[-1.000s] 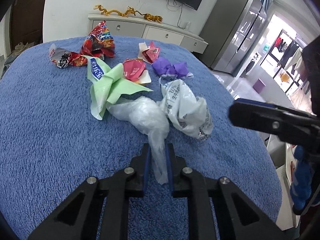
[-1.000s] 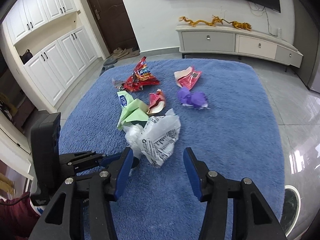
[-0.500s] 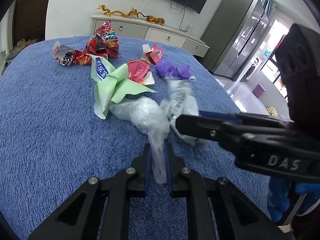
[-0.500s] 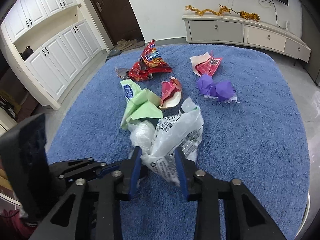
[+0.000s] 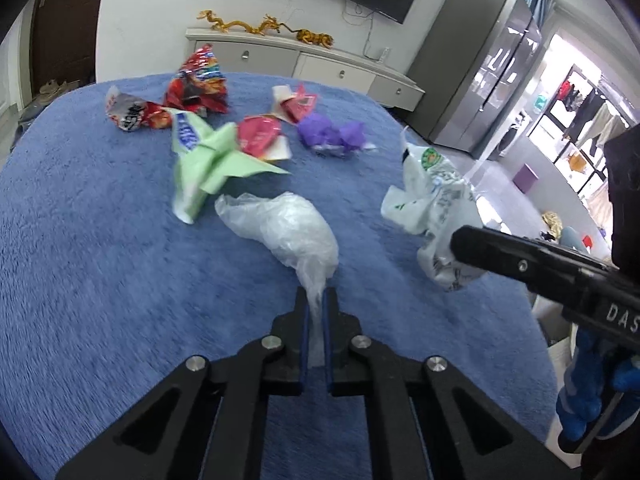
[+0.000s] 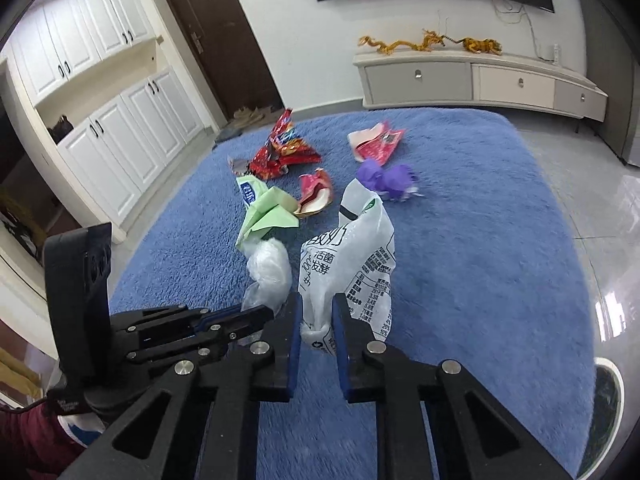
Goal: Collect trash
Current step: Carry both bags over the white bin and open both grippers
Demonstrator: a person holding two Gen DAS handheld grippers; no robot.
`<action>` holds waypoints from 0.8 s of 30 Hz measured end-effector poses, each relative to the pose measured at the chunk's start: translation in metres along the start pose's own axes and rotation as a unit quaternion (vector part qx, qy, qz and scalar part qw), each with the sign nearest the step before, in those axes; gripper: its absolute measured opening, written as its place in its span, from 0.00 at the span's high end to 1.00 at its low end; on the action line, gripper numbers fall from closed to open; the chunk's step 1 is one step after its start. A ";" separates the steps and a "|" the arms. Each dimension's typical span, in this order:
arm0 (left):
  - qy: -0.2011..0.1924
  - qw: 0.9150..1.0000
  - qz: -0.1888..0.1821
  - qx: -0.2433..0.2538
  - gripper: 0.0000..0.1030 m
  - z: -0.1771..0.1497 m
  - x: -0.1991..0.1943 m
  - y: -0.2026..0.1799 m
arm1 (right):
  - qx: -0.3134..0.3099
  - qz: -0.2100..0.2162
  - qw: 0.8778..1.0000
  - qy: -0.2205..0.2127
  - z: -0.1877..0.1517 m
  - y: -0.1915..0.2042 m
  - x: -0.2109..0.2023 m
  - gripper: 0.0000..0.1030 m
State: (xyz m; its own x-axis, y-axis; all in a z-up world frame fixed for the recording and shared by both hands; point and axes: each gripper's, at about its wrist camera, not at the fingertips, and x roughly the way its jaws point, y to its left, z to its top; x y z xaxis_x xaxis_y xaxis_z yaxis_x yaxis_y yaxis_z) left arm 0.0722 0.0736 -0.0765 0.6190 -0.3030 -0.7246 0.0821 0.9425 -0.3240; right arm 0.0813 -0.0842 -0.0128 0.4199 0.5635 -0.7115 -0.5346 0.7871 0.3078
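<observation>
Left gripper point(image 5: 315, 312), lower centre: clenched on clear plastic bag point(image 5: 286, 232). Right gripper point(image 6: 316, 318), lower centre: grasping printed white bag point(image 6: 352, 258), raised off blue rug point(image 6: 480, 240). Advice: lift both slowly, keeping grips firm; thin film may slip. Mid-frame: green wrapper point(image 5: 208, 164), purple wad point(image 5: 330, 134). Upper left: red wrappers point(image 5: 198, 84).
</observation>
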 end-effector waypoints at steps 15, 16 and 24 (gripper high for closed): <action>-0.008 0.990 -0.032 0.137 0.95 0.027 -0.003 -0.136 | 0.118 -0.069 0.985 -0.104 -0.057 -0.114 -0.107 0.87; -0.001 0.988 -0.041 0.149 0.95 0.028 0.003 -0.152 | 0.130 -0.075 0.983 -0.109 -0.061 -0.124 -0.114 0.87; 0.053 0.964 -0.082 0.248 0.95 0.025 0.064 -0.262 | 0.238 -0.140 0.952 -0.135 -0.117 -0.211 -0.168 0.87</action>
State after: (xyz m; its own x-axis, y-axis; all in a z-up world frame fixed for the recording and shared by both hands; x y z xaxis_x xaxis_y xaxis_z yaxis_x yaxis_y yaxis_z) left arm 0.1099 -0.1893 -0.0233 0.4845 -0.4423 -0.7547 0.5525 0.8237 -0.1280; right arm 0.0380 -0.3740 -0.0319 0.7043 0.3081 -0.6395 -0.0085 0.9045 0.4264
